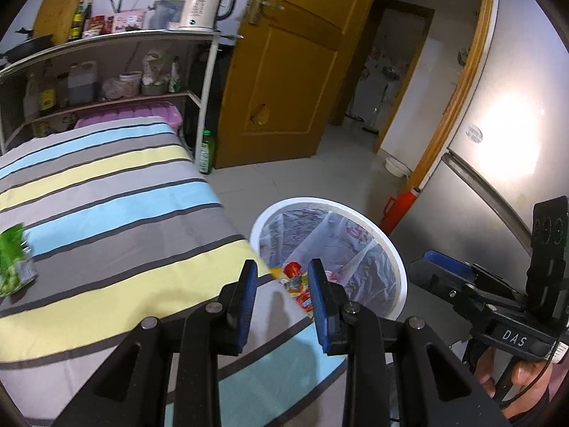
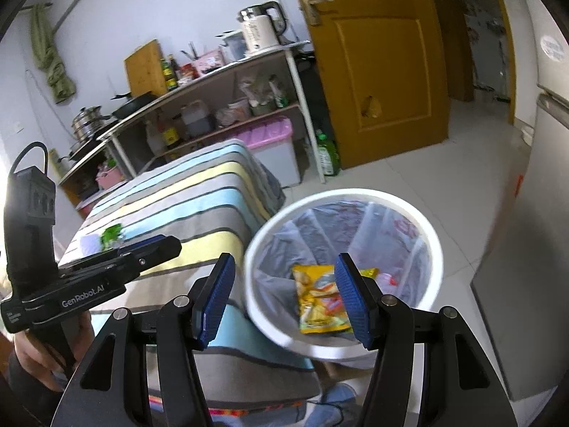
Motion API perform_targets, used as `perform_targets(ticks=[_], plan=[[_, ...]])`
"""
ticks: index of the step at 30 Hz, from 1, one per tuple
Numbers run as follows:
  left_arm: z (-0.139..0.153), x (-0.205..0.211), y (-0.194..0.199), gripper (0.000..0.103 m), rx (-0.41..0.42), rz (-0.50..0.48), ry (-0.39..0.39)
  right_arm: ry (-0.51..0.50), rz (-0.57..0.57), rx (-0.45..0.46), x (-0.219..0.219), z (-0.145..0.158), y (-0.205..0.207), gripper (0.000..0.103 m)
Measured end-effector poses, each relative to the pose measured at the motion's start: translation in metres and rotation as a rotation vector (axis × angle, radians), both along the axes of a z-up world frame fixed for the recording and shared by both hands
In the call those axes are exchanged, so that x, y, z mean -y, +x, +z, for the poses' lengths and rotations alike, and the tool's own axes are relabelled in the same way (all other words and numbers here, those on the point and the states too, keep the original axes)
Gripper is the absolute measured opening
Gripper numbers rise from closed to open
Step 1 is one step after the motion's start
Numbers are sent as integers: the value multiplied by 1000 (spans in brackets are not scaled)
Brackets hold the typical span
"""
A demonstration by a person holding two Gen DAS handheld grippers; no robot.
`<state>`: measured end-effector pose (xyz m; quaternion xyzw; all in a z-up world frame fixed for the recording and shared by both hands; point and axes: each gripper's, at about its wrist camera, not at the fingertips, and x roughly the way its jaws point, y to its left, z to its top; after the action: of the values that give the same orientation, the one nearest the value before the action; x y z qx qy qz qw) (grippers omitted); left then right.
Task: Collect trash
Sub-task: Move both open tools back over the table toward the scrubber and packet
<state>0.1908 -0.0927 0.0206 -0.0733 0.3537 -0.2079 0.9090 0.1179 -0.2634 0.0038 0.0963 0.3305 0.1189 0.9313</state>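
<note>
The fridge stands tall on the right, its grey side close to the bin. The yellow door hangs open onto a tiled floor, with a green bottle standing by the foot of the shelf. That shelf carries a white kettle, bottles and jars, with a purple-lidded box under it.

The bench is covered with a cloth striped in blue, yellow and grey. Just beside its corner, on the floor, sits the white bin, lined with a clear bag. Inside it lies a yellow wrapper, flat on the bottom, with some red scraps near it. A green wrapper rests on the cloth, well apart from the bin, at the far left of the left wrist view.

The right gripper hangs above the bin's near rim, its jaws wide with nothing between them; the yellow wrapper shows through the gap, far below. The left gripper hovers over the bench corner by the bin, its jaws narrow and empty. A hand grips the right tool's handle.
</note>
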Motion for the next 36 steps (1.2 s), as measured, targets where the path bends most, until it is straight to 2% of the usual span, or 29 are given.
perform_targets(ticks=[8,18,36], plan=[[9,-35,-22,31,32,67,-3,8,85,33,-38,11,-7,59],[13,-88,-42,31,72,172,5,-6,209,28,-91,12,-5,59],[7,-168,-55,31,86,359,33,-34,352,9,-163,8,13,59]])
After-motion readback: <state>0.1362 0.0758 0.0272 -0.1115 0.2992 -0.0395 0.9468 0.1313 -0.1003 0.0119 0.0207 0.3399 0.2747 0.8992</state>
